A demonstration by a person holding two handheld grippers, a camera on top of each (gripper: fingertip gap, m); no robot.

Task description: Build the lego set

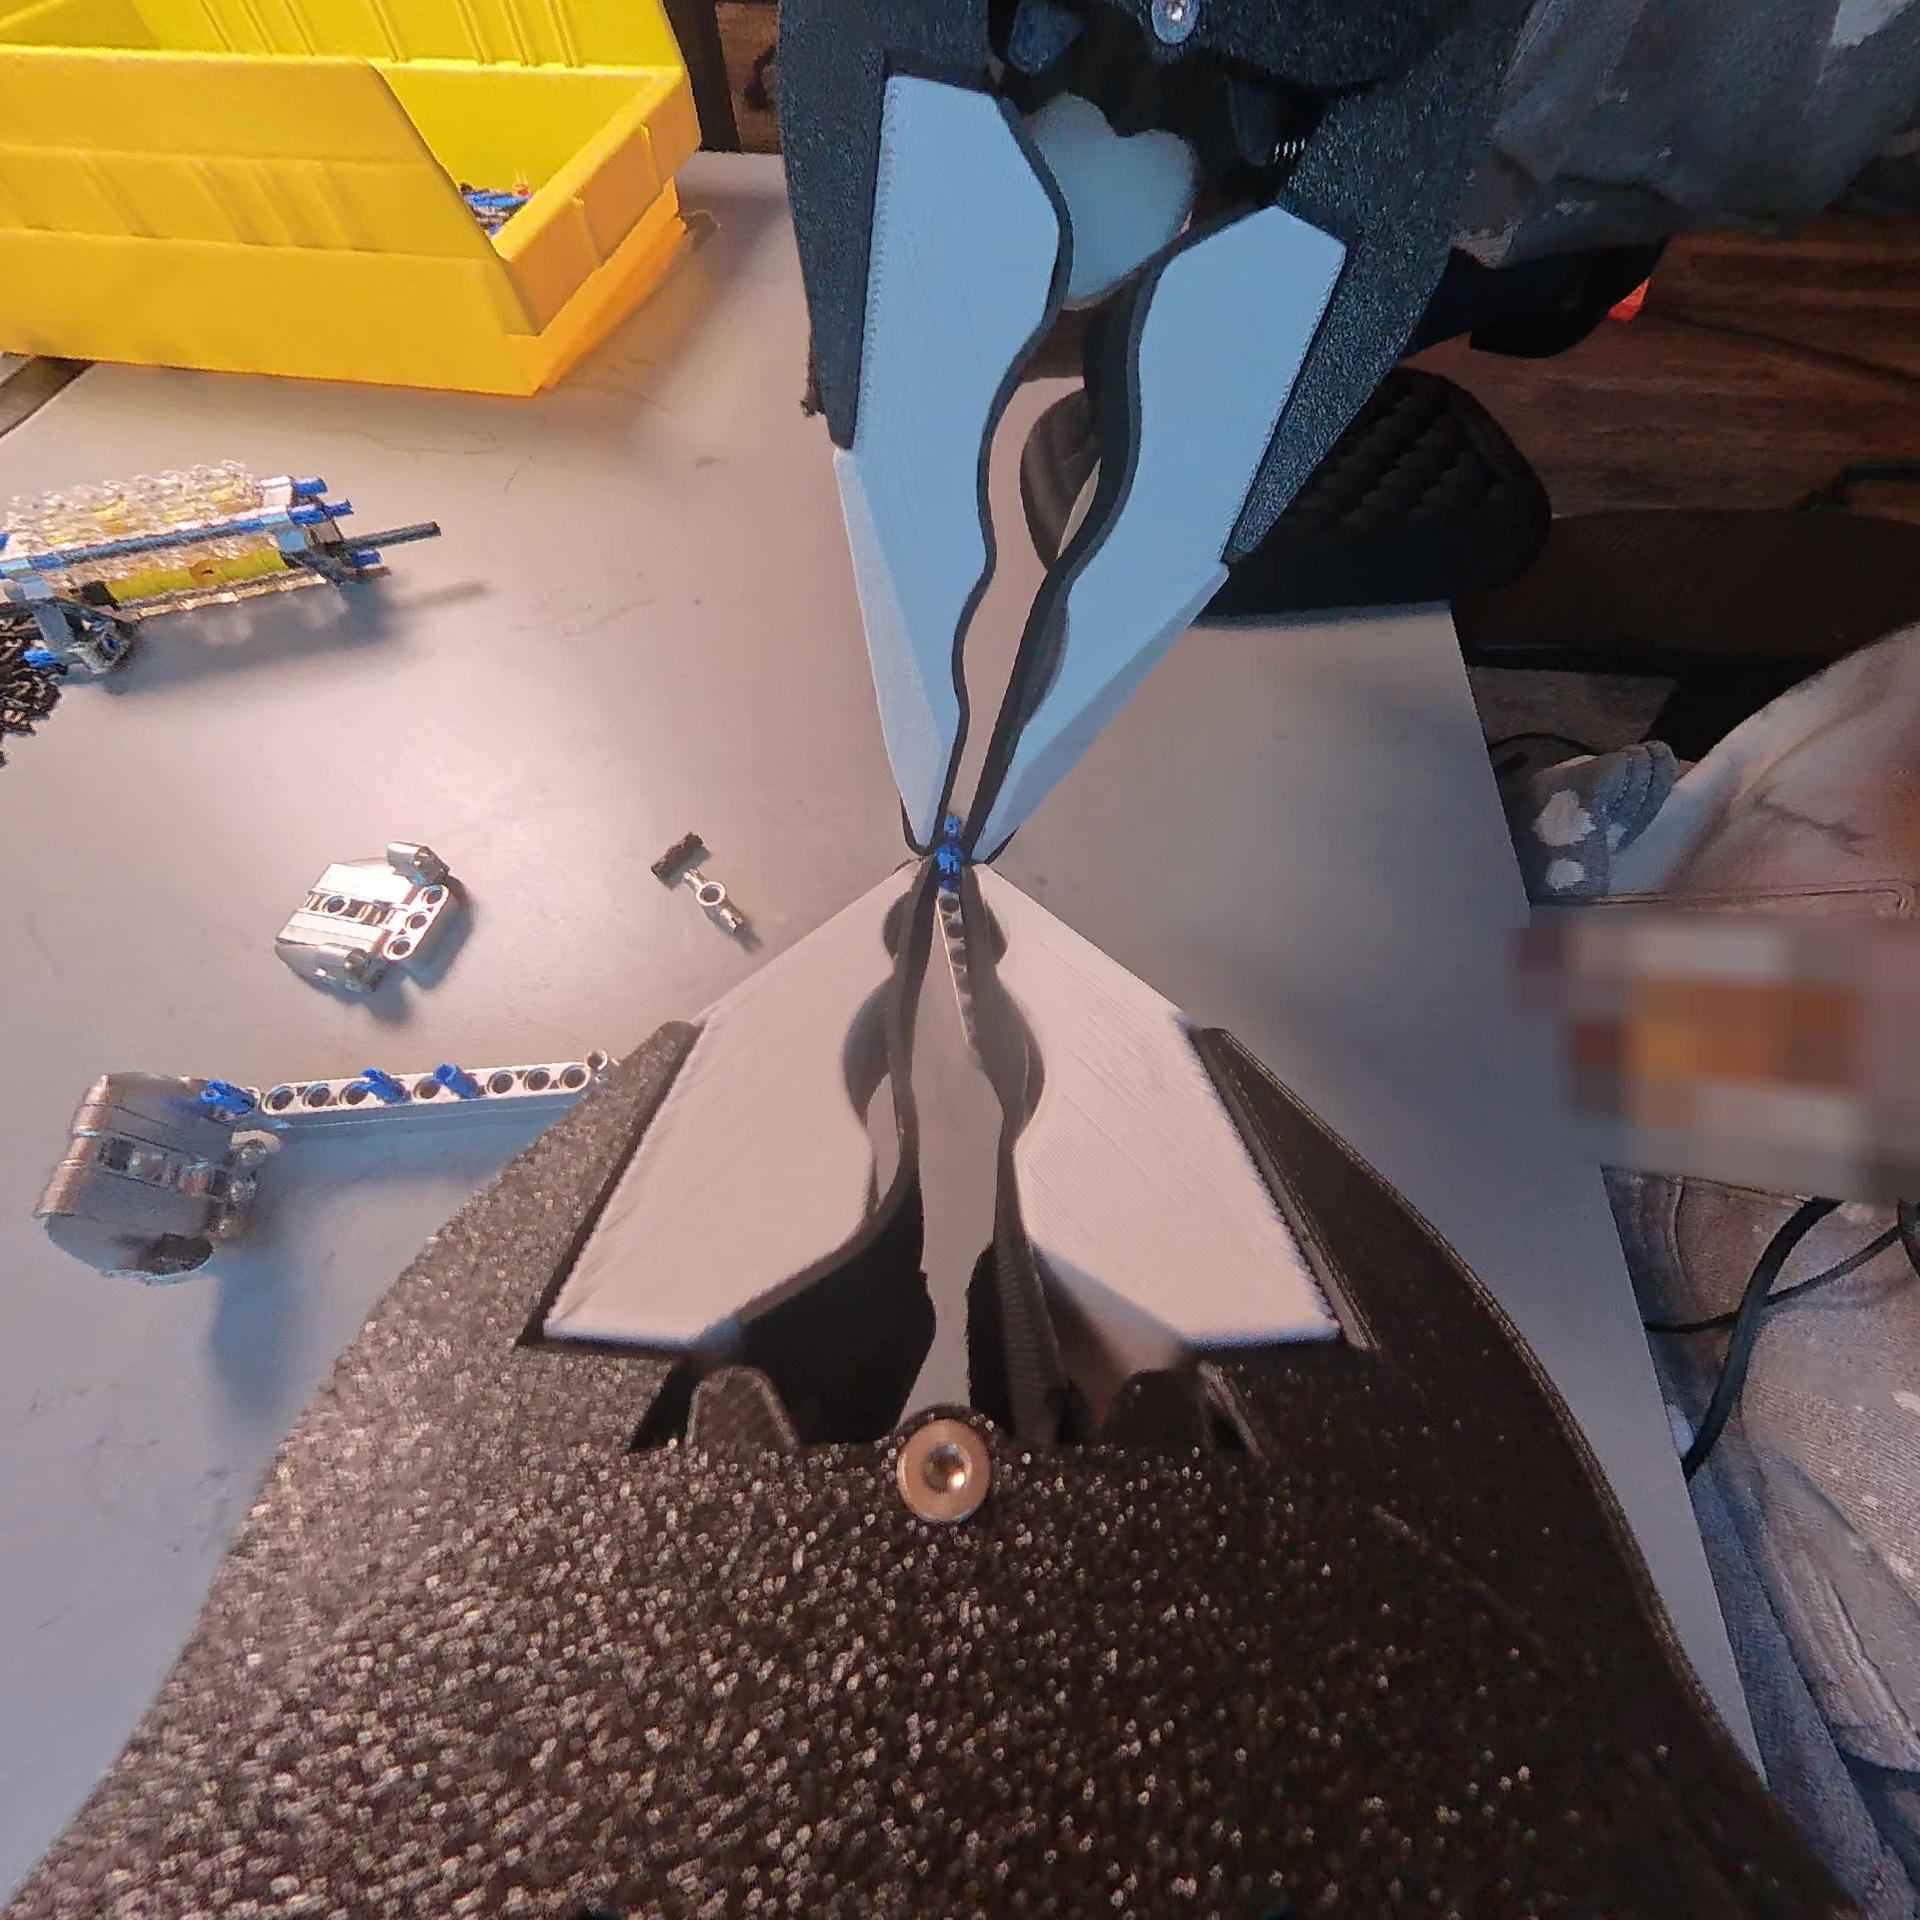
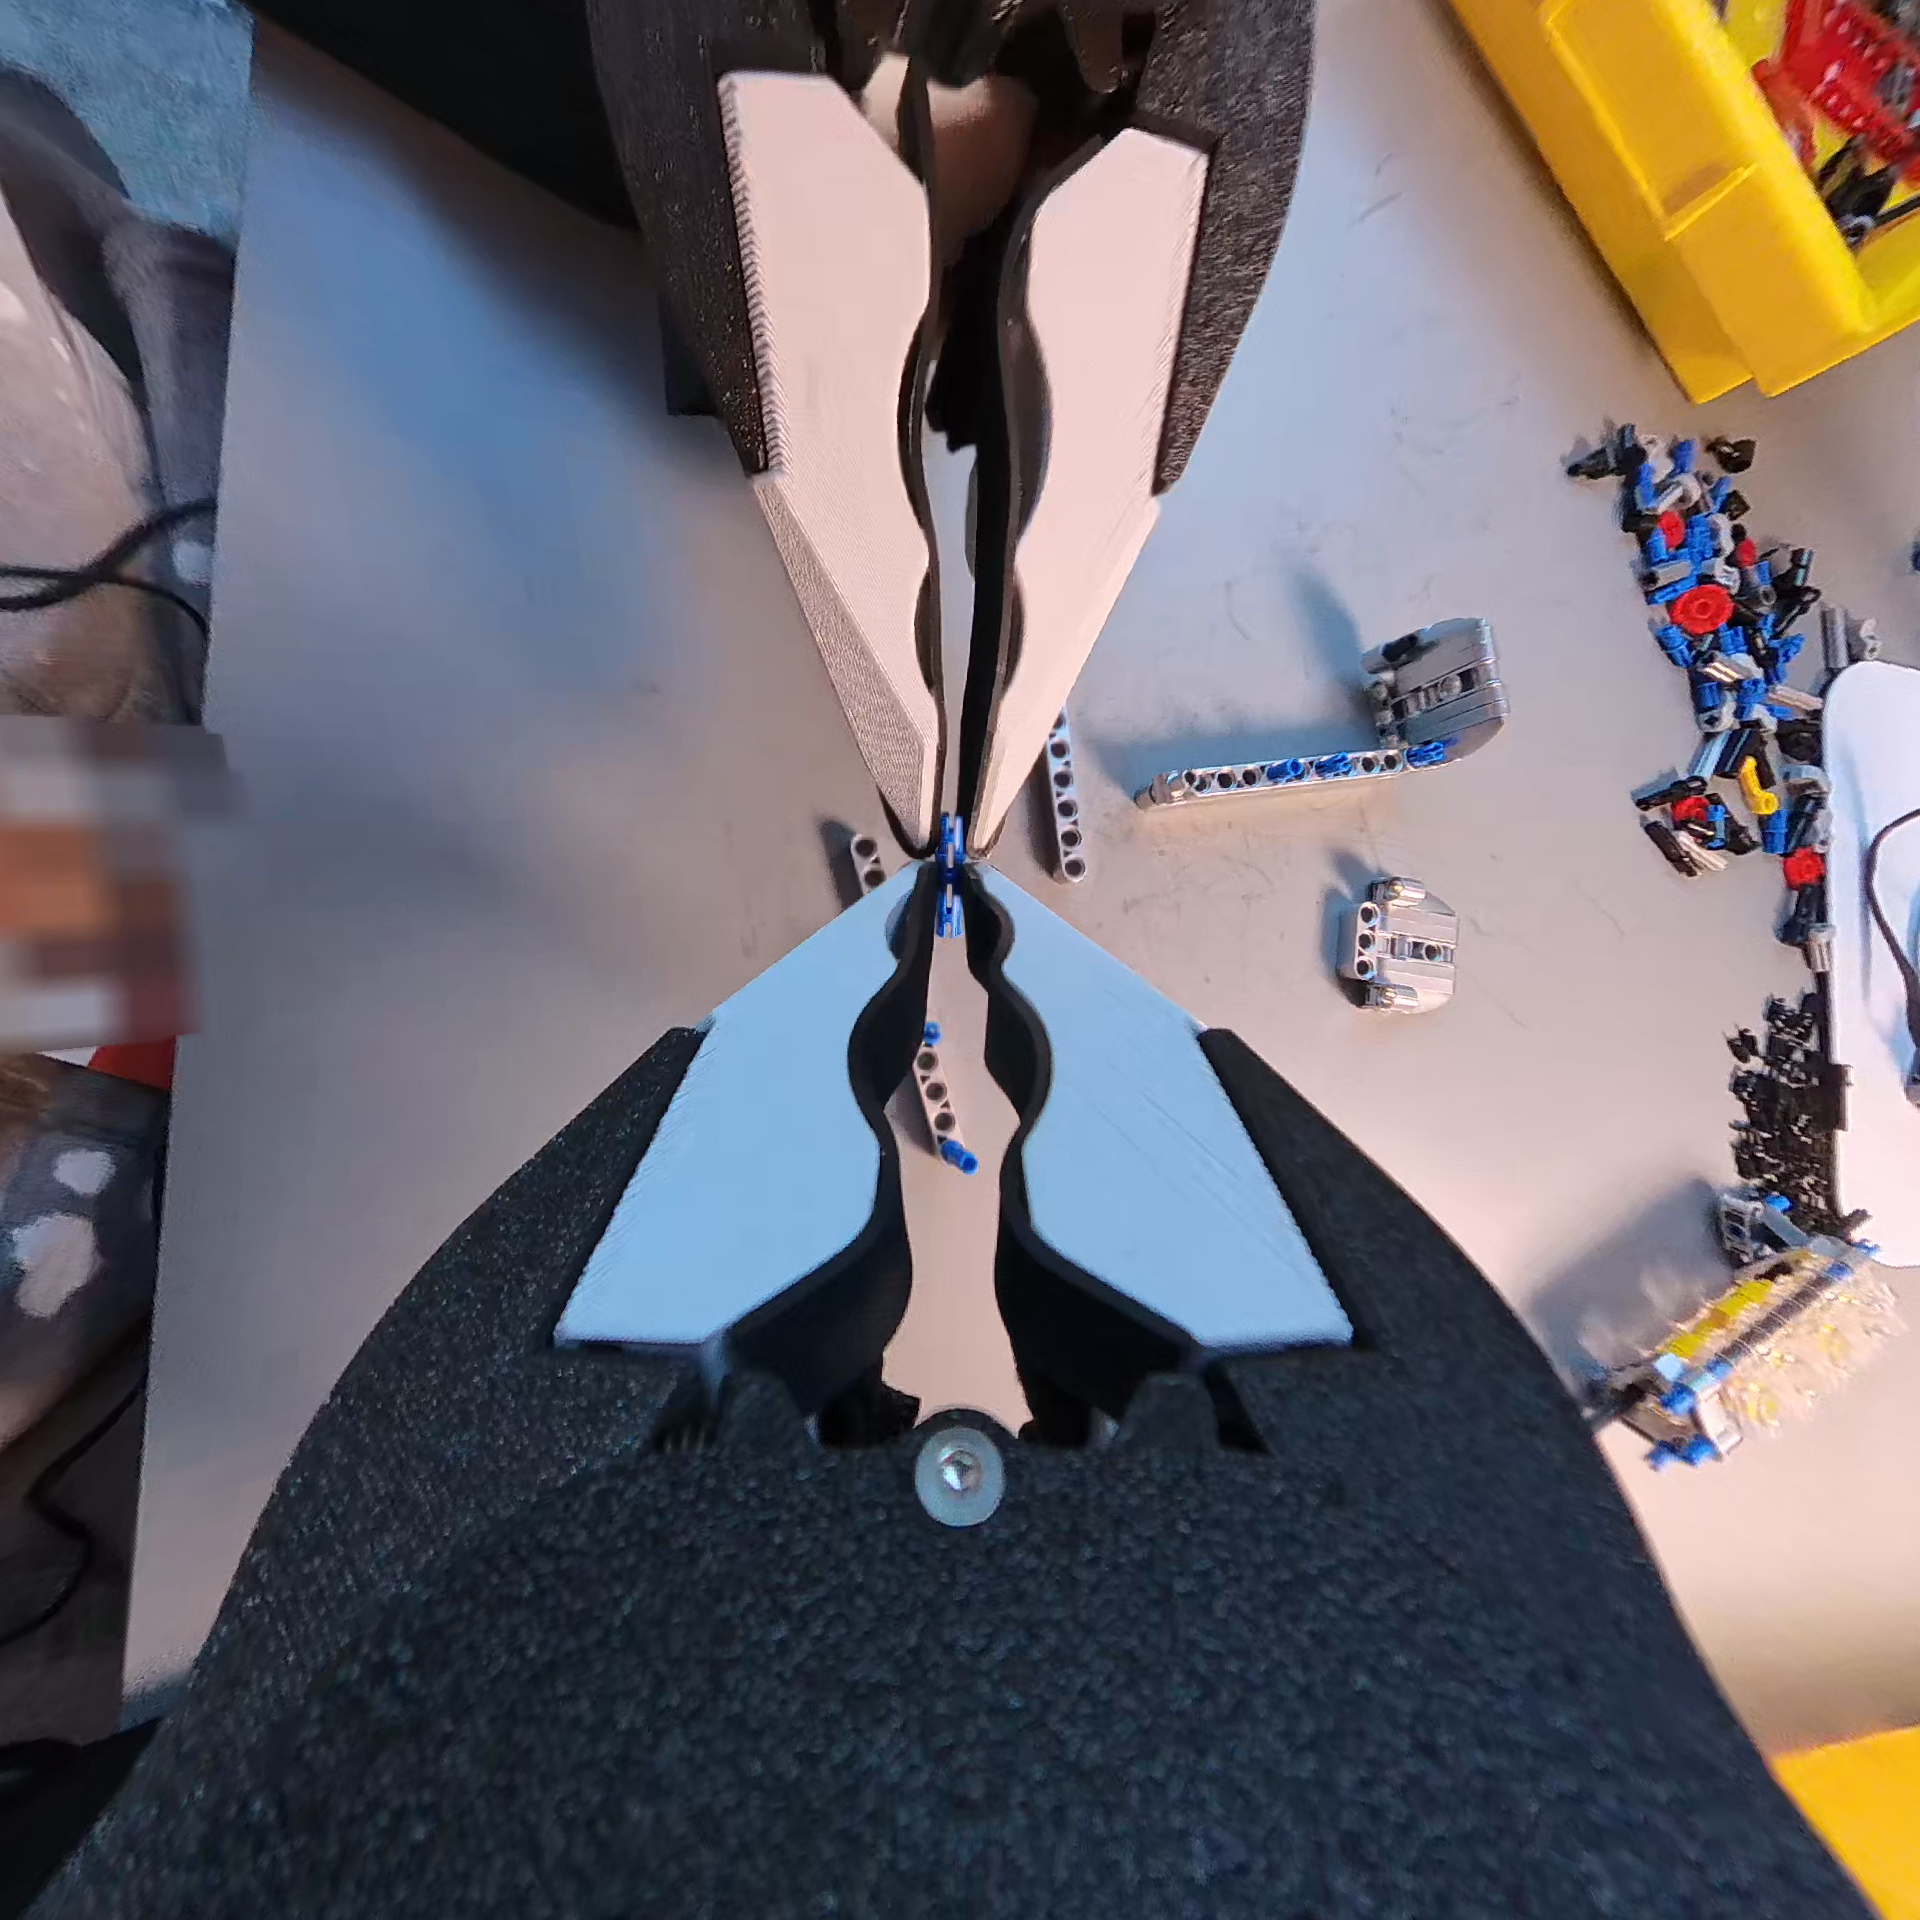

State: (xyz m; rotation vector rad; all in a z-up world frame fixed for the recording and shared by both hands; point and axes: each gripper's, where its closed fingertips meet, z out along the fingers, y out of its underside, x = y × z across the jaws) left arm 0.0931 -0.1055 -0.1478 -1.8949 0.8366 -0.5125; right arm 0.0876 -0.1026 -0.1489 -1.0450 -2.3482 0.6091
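A grey table (image 1: 623, 675) is seen, with a yellow bin (image 1: 260, 260) at its far edge. Above the table, the left gripper (image 1: 940, 878) and the right gripper (image 2: 948, 878) are brought tip to tip. The left gripper's fingers are drawn narrow, and a grey holed strip (image 1: 954, 956) is seen in the gap between them, apparently pinched near its end. The right gripper's fingers are closed to a sliver on a blue pin (image 2: 948, 883), which sits exactly where the two pairs of tips meet, at the strip's end.

On the table, a grey block with a long strip attached (image 1: 156, 1164) and a small grey block (image 1: 364, 925) are laid well apart, and a heap of small parts (image 2: 1725, 644) is spread beside the bin.

The pin is judged very light, stiff and smooth, so easily squirted out. It is best held across its middle, leaving one end free. The strip is judged rigid and is best gripped on its flat faces.
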